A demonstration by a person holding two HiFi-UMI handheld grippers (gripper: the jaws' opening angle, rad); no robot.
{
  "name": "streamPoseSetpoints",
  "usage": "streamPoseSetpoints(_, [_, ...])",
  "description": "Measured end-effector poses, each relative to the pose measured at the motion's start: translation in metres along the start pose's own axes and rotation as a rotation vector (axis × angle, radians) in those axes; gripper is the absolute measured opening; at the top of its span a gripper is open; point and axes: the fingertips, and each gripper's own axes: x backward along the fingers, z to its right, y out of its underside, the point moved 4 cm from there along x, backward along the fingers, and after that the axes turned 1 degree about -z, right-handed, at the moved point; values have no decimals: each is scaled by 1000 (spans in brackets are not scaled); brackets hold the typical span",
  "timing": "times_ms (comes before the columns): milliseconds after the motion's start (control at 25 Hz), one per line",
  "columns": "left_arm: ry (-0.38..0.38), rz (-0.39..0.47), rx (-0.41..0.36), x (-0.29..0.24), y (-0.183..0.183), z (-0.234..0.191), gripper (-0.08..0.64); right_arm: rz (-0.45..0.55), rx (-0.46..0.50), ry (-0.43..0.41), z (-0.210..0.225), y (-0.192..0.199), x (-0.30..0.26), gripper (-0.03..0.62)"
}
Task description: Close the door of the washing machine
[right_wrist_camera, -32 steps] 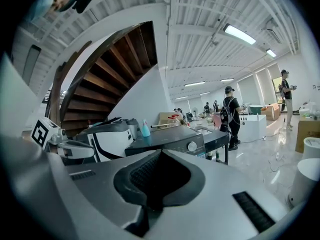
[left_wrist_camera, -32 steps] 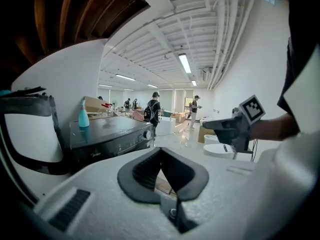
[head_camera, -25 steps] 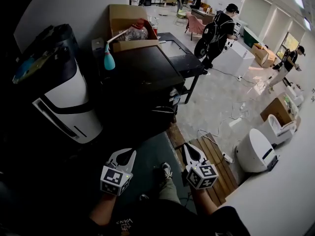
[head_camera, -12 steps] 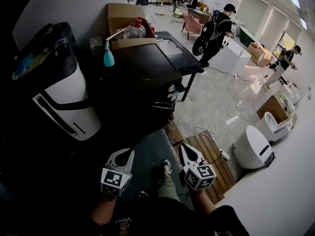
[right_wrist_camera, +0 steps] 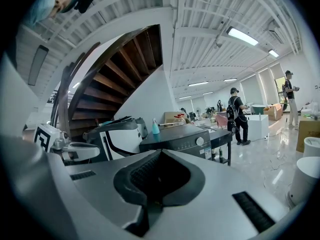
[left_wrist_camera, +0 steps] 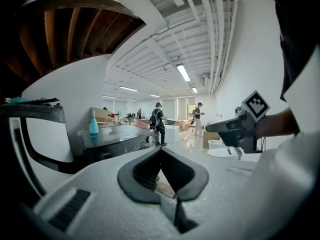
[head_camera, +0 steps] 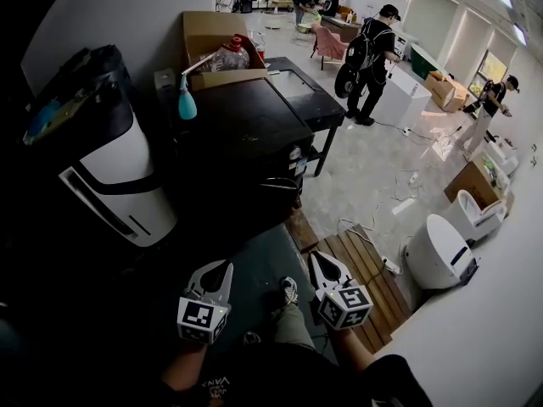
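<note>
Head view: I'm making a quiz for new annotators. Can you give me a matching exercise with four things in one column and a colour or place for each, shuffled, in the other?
Things:
1. spray bottle
2. washing machine
3. cardboard box
4. wooden slats

Colour or place:
a. black
b. lying on the floor
c. teal, standing on the washing machine
d. brown

Pairs: 1-c, 2-a, 3-d, 4-b

One washing machine (head_camera: 246,121), one spray bottle (head_camera: 186,100), one left gripper (head_camera: 214,269), one right gripper (head_camera: 321,260).
</note>
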Motion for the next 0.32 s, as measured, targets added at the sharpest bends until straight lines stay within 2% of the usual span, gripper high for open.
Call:
streamPoseSetpoints(200, [-5, 1, -42, -4, 10, 5, 11, -10, 15, 0, 5, 6, 2, -2])
streamPoseSetpoints(320, [-4, -28, -51, -3, 8, 13, 11, -12, -2, -2, 5, 5, 4, -2])
